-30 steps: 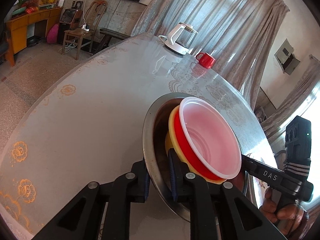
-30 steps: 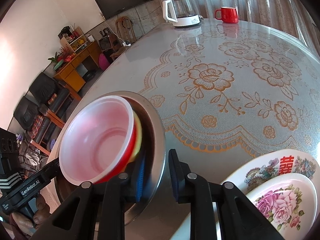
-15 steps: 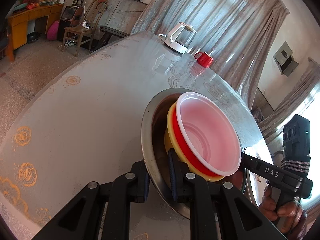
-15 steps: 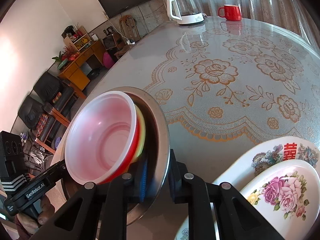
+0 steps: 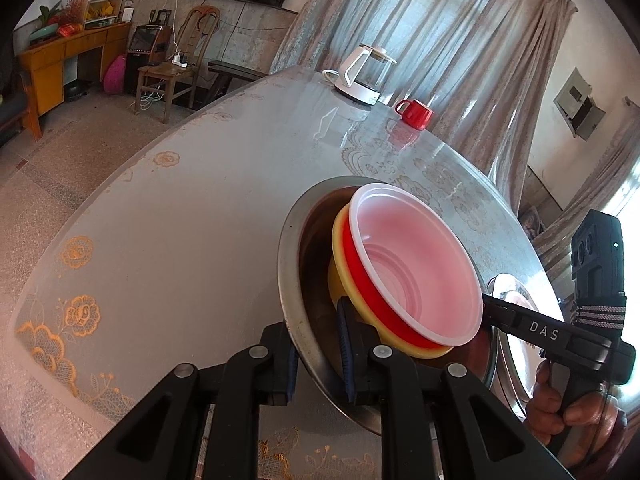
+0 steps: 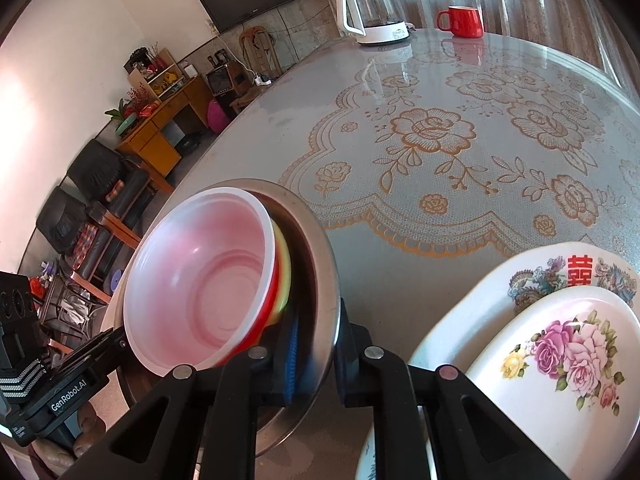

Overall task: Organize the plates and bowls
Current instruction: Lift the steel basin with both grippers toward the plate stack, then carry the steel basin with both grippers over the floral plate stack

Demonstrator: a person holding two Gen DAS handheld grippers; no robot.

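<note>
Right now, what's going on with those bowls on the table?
A person holds a gripper in each hand, and both are clamped on opposite sides of the rim of a steel bowl: the left gripper and the right gripper. Nested inside the tilted bowl are a yellow bowl, a red bowl and a translucent pink bowl. Beside it, in the right wrist view, lie two stacked floral plates. A kettle and red mug stand at the far edge of the table.

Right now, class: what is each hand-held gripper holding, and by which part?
Both clamp the steel basin's rim: left hand-held gripper and right hand-held gripper on opposite sides.
</note>
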